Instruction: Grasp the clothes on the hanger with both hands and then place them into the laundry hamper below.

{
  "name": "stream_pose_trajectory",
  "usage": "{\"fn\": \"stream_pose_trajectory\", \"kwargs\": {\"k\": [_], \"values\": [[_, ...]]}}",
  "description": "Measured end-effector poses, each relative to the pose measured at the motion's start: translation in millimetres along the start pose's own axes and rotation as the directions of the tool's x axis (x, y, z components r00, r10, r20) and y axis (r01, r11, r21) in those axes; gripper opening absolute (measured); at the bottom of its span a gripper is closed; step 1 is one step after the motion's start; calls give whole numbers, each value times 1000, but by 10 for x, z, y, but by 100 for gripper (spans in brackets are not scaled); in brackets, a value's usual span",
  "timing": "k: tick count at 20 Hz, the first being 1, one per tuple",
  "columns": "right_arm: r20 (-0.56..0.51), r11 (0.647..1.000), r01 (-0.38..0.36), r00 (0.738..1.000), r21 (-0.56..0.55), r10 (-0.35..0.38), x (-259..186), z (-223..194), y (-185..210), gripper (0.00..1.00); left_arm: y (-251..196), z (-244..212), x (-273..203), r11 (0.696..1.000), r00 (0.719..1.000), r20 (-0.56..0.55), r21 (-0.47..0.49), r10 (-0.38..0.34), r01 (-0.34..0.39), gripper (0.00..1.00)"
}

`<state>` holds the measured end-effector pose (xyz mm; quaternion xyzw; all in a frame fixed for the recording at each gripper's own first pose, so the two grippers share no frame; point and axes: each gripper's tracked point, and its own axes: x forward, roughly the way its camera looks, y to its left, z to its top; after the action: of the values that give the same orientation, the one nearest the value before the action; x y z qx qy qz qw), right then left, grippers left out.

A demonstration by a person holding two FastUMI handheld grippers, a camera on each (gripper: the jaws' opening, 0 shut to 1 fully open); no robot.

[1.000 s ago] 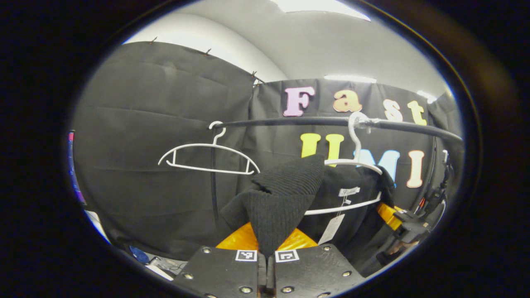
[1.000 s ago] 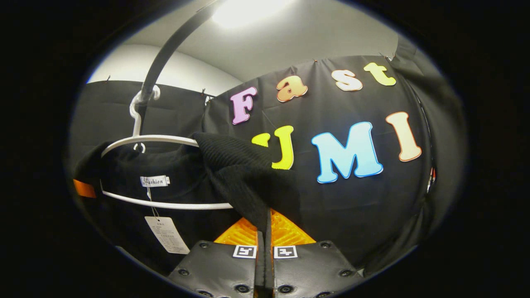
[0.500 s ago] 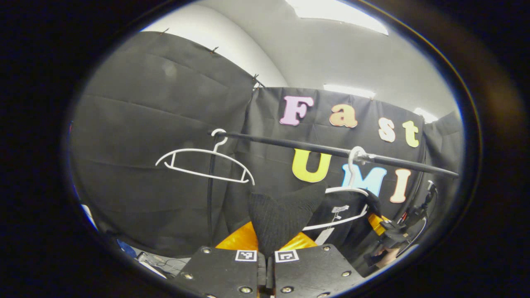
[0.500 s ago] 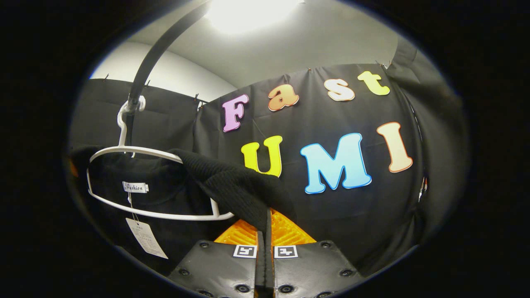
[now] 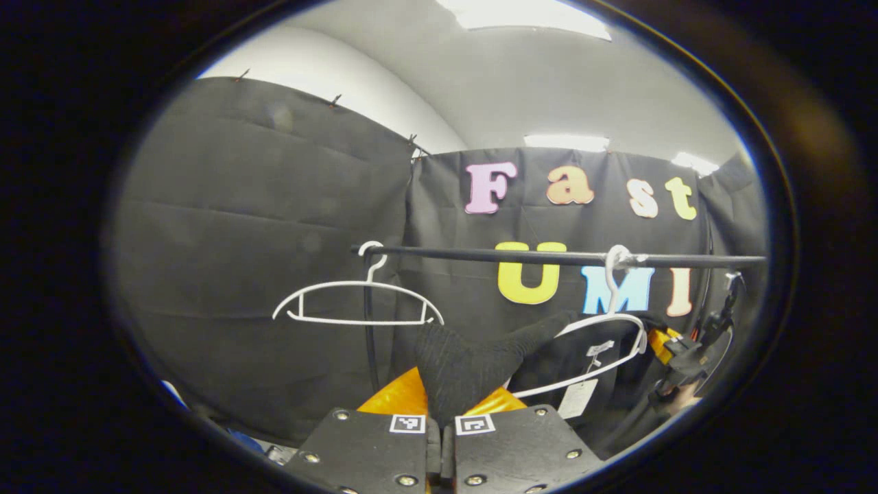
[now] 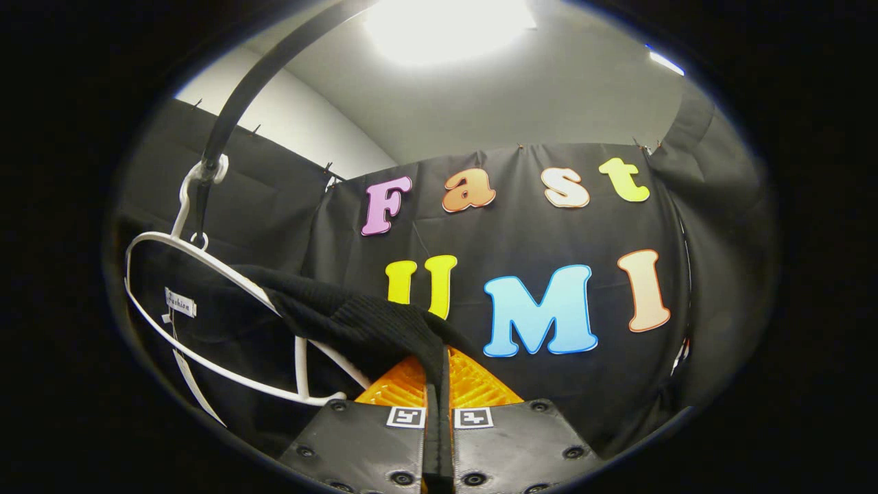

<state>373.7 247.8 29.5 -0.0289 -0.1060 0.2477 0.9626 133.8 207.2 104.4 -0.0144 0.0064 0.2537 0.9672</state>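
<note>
Black knit sweater point(image 5: 473, 360) stretched sideways between left gripper point(image 5: 442, 429) and right gripper point(image 6: 437, 412), both clamped on it; white hanger point(image 6: 226, 329) centre-left, tilted.

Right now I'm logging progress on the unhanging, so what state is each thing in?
Black knit garment: pinched at both shoulders, partly pulled off, still draped on its hanger.
Loaded white hanger: tilted, hooked on the rail.
Empty white hanger: level, bare.
Rail: carrying both hangers.
Left gripper: shut on cloth.
Right gripper: shut on cloth.
</note>
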Motion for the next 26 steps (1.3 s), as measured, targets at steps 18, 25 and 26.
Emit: {"fn": "stream_pose_trajectory", "kwargs": {"k": [18, 25, 26], "values": [[-7, 974, -113, 993, -197, 114, 271, -424, 290, 1, 573, -608, 636, 998, 992, -114, 2, -59, 59, 3], [-119, 965, -137, 987, -225, 112, 1, -875, 311, 1, 573, -1225, 656, 999, 979, -198, -17, -50, 47, 1], [-129, 963, -141, 985, -230, 113, -72, -905, 317, 1, 598, -1324, 586, 999, 977, -207, -29, -45, 40, 3]]}}
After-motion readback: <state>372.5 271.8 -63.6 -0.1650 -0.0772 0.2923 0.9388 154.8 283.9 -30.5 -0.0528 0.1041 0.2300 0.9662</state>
